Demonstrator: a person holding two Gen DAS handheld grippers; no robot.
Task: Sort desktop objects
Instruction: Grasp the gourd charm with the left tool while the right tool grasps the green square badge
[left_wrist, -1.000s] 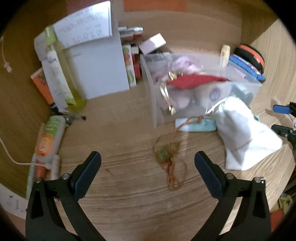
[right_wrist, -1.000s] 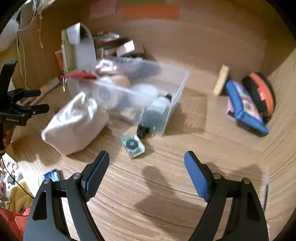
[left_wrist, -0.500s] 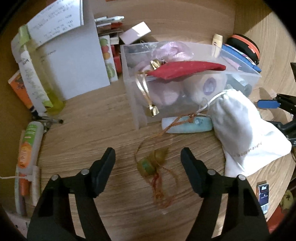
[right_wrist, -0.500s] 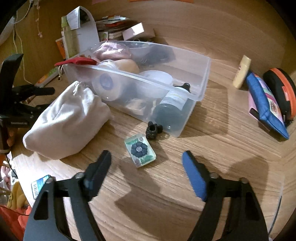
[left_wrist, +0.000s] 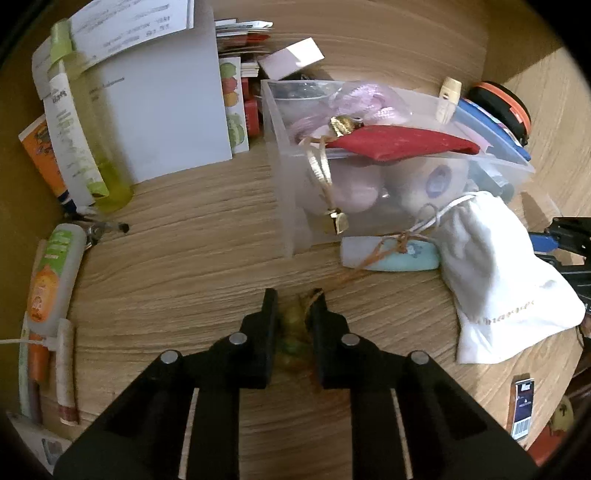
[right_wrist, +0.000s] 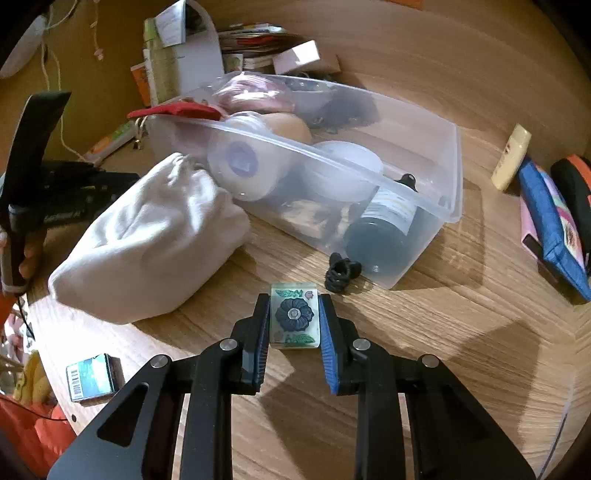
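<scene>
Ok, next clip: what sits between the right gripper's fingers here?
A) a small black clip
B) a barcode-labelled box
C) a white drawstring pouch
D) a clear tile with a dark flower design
D: in the right wrist view the right gripper has its fingers closed against both sides of the flower tile on the table.

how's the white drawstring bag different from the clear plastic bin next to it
The white drawstring bag is soft, opaque cloth cinched shut, slumped on its side; the clear plastic bin is rigid, see-through and open-topped, showing its contents. The bag is smaller than the bin. Both rest on the wooden desk, touching.
</scene>
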